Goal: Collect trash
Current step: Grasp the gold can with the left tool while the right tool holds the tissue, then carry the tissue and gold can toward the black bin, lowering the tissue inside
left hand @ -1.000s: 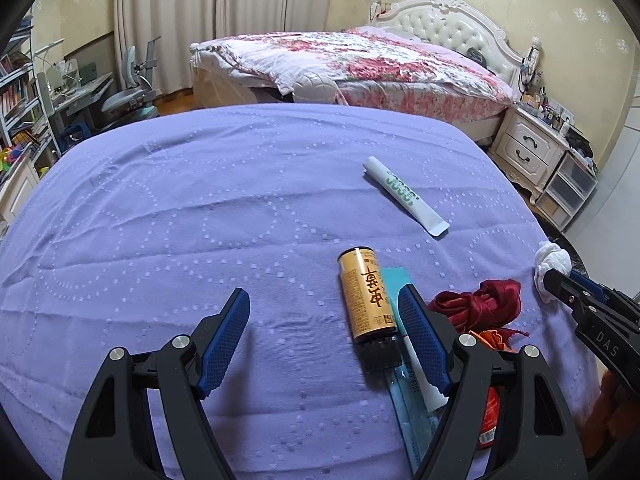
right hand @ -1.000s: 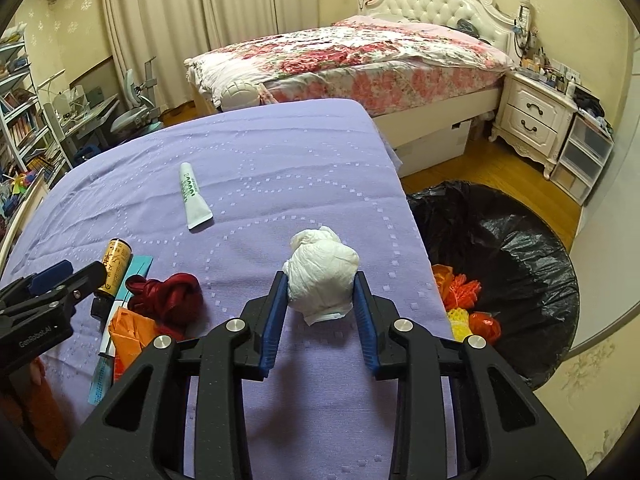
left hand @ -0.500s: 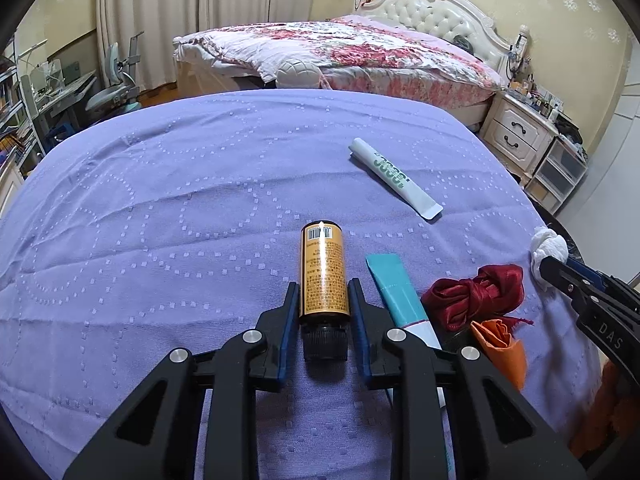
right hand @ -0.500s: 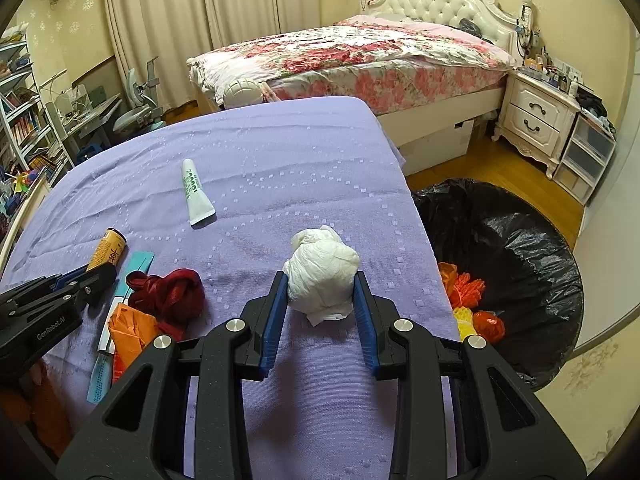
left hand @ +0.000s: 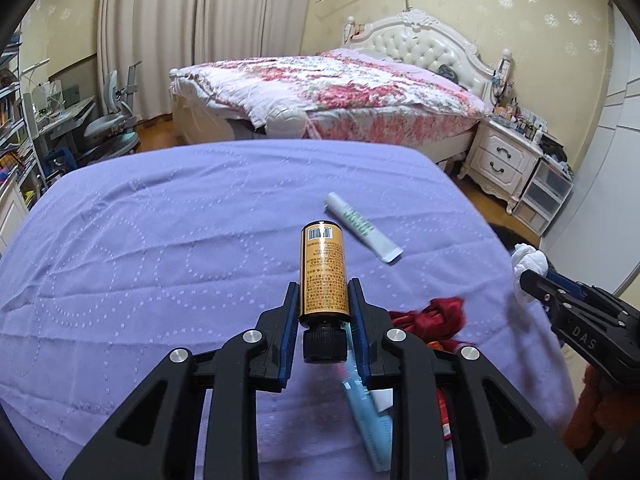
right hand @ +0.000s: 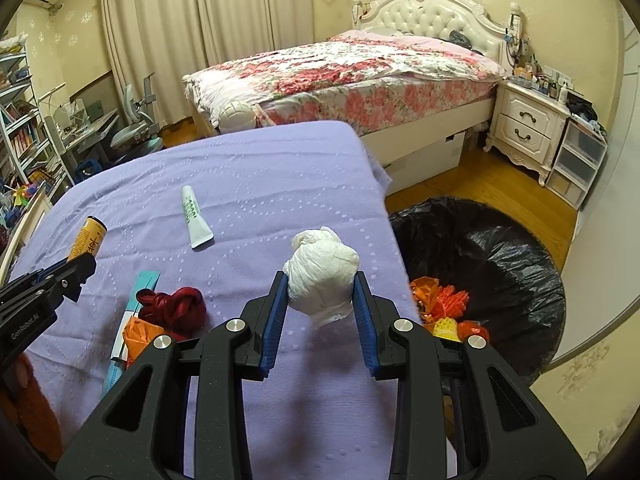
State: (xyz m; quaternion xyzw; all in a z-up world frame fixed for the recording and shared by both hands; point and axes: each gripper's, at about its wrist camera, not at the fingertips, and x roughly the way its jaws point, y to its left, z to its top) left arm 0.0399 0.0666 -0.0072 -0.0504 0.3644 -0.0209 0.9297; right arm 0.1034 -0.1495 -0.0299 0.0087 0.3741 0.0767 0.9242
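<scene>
Both claws are loaded! The left claw (left hand: pixel 323 312) is clamping one amber bottle (left hand: pixel 323 276), cap toward the camera, held centre frame above the purple table (left hand: pixel 160 240). The right claw (right hand: pixel 320 300) is squeezing one white paper wad (right hand: pixel 322 268), probably heading for the black trash bag (right hand: pixel 500 248) at right, where orange scraps are sitting. Two tubes, white (right hand: pixel 194 216) and teal (right hand: pixel 138 288), and one red bundle (right hand: pixel 172 308) are waiting at lower left.

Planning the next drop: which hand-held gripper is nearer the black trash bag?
Right. The right hand-held gripper, holding the white wad, sits by the trash bag; the left hand-held gripper, holding the bottle, is farther left.
</scene>
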